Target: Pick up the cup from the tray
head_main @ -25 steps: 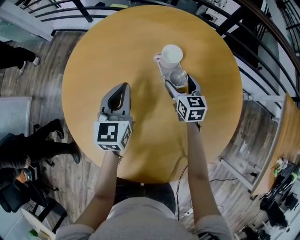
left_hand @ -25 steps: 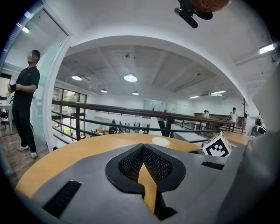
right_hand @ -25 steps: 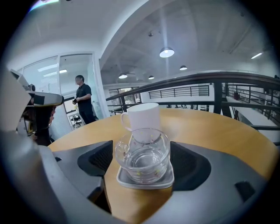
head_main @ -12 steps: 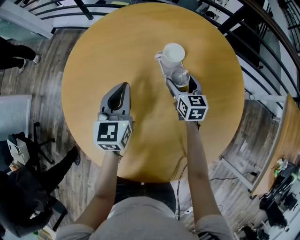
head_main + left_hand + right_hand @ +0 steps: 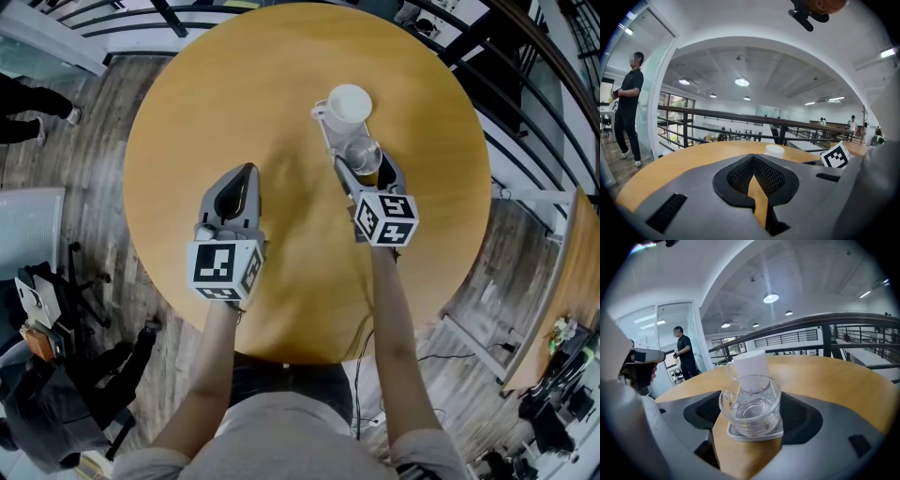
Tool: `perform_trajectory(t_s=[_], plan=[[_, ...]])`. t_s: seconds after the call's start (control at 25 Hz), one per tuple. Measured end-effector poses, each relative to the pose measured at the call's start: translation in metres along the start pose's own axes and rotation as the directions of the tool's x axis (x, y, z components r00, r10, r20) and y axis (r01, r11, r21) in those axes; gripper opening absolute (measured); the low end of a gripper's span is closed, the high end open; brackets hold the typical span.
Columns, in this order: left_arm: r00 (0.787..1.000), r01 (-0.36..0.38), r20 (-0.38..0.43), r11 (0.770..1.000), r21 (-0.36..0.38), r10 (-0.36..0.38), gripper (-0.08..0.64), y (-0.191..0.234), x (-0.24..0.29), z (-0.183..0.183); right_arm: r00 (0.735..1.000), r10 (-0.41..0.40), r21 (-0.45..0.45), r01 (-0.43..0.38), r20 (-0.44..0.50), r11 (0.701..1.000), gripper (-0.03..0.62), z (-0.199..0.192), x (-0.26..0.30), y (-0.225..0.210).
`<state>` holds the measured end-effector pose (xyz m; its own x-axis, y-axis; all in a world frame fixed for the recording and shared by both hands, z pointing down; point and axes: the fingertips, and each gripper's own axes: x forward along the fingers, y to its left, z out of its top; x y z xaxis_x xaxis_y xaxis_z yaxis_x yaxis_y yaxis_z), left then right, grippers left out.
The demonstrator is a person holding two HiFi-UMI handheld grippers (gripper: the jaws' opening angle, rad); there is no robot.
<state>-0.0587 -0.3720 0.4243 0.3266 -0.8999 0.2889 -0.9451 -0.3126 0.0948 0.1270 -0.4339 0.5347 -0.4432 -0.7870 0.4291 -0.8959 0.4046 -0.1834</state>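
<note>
- The glass cup (image 5: 751,404) fills most of the gap between the fingers (image 5: 804,416) of the right gripper (image 5: 364,169), leaving slim clearance at each pad.
- It stands on the near end of the tray (image 5: 740,436).
- Just past those fingertips, the white mug (image 5: 751,364) blocks the way ahead.
- Outward of either finger, the table (image 5: 216,103) lies bare.
- Ahead of the closed fingers of the left gripper (image 5: 246,173): open table.

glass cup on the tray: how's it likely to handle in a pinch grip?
The glass cup looks smooth and clear, so it is probably slippery and fragile; squeeze gently. It looks empty, so it is likely light. It sits on a narrow tray next to a white mug, so a sideways nudge might knock the mug.
</note>
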Motion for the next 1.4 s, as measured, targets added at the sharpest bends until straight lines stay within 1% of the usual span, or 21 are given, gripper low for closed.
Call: perform_trajectory(t_s=[0.2,0.4,0.56,0.72,0.88,1.04,1.24,1.4], plan=[[1.0,-0.002,0.007,1.0,0.002,0.002,0.005,-0.003,-0.003,0.002,0.999,0.001,0.015,-0.002,0.04,1.0,0.347,0.013,-0.018,0.002],[1.0,0.005,0.028,1.0,0.004,-0.005,0.005,-0.006,-0.005,0.01,0.997,-0.001,0.005,0.001,0.08,1.0,0.347,0.03,-0.046,0.008],[0.999,0.019,0.045,1.0,0.008,-0.019,0.006,-0.012,-0.009,0.018,0.995,-0.014,0.014,0.012,0.096,1.0,0.347,0.031,-0.074,0.011],[0.998,0.03,0.057,0.999,0.013,-0.03,0.005,-0.02,-0.013,0.021,0.997,-0.014,0.02,0.013,0.081,1.0,0.347,0.018,-0.094,0.017],[0.997,0.044,0.064,0.999,0.02,-0.045,0.006,-0.027,-0.017,0.021,0.998,-0.012,0.029,0.01,0.065,1.0,0.347,0.003,-0.103,0.024],[0.995,0.064,0.073,0.998,0.021,-0.065,0.006,-0.032,-0.019,0.021,0.999,-0.014,0.056,0.012,0.047,0.998,0.347,-0.015,-0.104,0.028],[0.994,0.073,0.08,0.997,0.04,-0.076,0.005,-0.036,-0.019,0.023,1.0,-0.021,0.076,0.021,-0.002,0.997,0.347,-0.044,-0.1,0.029],[0.993,0.087,0.079,0.995,0.044,-0.091,0.006,-0.038,-0.018,0.023,0.999,-0.029,0.083,0.032,-0.035,0.996,0.347,-0.06,-0.097,0.027]])
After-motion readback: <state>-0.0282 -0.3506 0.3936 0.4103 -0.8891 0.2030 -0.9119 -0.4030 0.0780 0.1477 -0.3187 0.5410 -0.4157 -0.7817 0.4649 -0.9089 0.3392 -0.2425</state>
